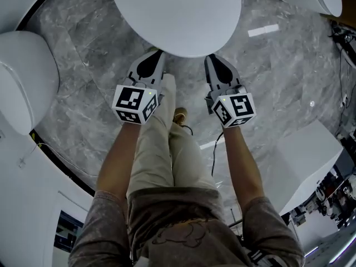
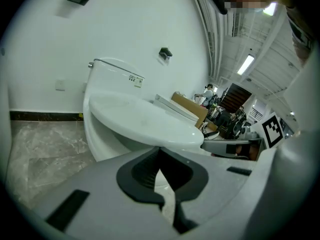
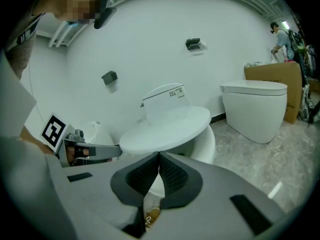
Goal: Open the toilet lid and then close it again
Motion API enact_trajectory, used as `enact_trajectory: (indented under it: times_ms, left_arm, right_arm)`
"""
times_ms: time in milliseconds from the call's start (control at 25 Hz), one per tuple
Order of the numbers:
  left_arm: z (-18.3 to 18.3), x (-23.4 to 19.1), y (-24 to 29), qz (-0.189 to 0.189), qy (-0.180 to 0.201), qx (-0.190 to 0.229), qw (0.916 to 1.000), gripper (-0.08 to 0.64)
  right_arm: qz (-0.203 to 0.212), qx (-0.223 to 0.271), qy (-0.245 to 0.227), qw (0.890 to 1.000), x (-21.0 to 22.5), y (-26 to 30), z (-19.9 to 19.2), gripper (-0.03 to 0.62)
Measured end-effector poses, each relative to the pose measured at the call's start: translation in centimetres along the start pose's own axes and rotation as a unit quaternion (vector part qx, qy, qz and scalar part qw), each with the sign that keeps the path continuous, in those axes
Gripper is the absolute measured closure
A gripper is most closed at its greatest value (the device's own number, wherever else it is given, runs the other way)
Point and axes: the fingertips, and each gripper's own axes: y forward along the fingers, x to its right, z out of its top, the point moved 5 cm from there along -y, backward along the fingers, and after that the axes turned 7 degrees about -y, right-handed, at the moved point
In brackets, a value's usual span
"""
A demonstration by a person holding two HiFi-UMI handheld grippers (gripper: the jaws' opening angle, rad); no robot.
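The white toilet's lid (image 1: 175, 15) lies shut and flat on the bowl at the top middle of the head view. My left gripper (image 1: 154, 54) and right gripper (image 1: 212, 58) are side by side just before the lid's front edge, their tips at its rim, both shut with nothing between the pads. In the left gripper view the lid (image 2: 140, 118) and tank (image 2: 112, 76) stand just beyond the closed left gripper (image 2: 160, 152). The right gripper view has the lid (image 3: 167, 124) a little above the closed right gripper (image 3: 159, 157).
A second toilet (image 1: 25, 79) stands at the left and a third toilet (image 3: 255, 106) at the right, with a cardboard box (image 3: 272, 81) behind it. A white block (image 1: 311, 154) sits at the lower right. The person's legs and shoe (image 1: 179, 115) stand below the grippers on grey marble floor.
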Motion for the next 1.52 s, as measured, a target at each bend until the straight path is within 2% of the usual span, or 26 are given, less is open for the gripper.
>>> enact_trajectory:
  times_ms: [400,640,800,1040,1320,1520]
  left_arm:
    - [13.3,3.4,-3.8,0.015,-0.008,0.040,0.9991,0.551]
    - [21.4,3.0,-4.4,0.011,-0.017,0.051,0.9985,0.551]
    - [25.1,2.0,-4.7,0.003,-0.024,0.052,0.9984,0.551]
    - [30.7,0.7,-4.0,-0.001,-0.033,0.063,0.9975,0.551]
    - [36.7,-1.1,-2.7,0.019,-0.032,0.078,0.9962,0.551]
    - [40.2,-2.8,-1.4,0.043,-0.037,0.089,0.9944,0.551]
  right_arm:
    - [0.013,0.038,-0.005,0.999,-2.0,-1.5,15.9,0.565]
    - [0.011,0.035,-0.008,0.999,-2.6,0.9,25.0,0.565]
    - [0.001,0.028,-0.010,1.000,-3.3,2.8,28.9,0.565]
    - [-0.001,0.045,-0.012,0.999,-3.0,5.9,34.7,0.565]
    - [0.024,0.046,-0.033,0.998,-2.2,10.3,40.6,0.565]
    - [0.057,0.041,-0.052,0.996,-2.0,14.1,43.7,0.565]
